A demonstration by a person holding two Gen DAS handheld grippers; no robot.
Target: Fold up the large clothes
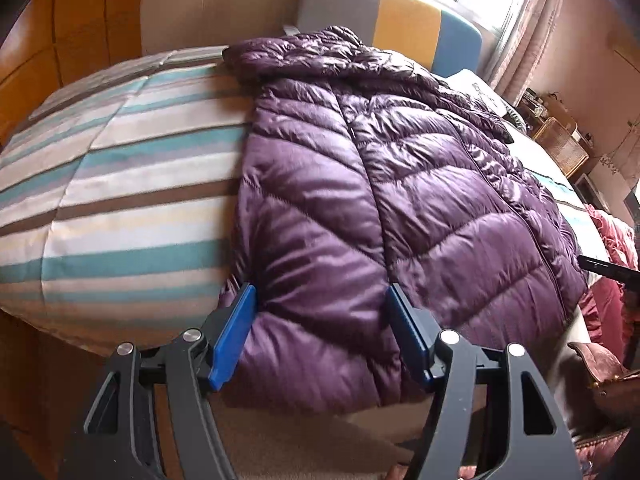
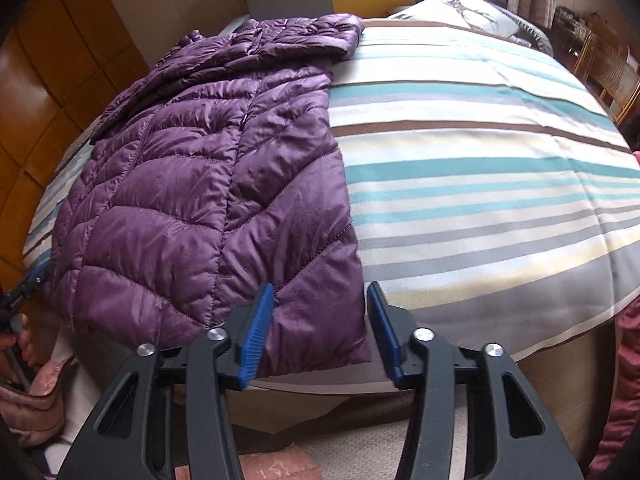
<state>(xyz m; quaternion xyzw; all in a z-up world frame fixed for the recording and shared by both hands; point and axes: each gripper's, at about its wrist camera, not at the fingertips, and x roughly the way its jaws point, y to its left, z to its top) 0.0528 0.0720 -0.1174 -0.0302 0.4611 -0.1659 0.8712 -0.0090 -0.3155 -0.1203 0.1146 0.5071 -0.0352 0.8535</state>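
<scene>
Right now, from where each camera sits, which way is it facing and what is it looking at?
Left wrist view: sits on the left gripper, looking down along its blue fingers at the near left hem corner of the purple puffer jacket on the striped bed; the hem bulges between the pads.
Right wrist view: sits on the right gripper, looking at the jacket's near right hem corner; own blue fingers flank it.
Shared: jacket, bed, colour-block headboard; each glimpses the other gripper at its edge.

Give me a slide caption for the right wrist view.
Right gripper straddling the hem corner of a purple puffer jacket spread on a striped bed.
</scene>
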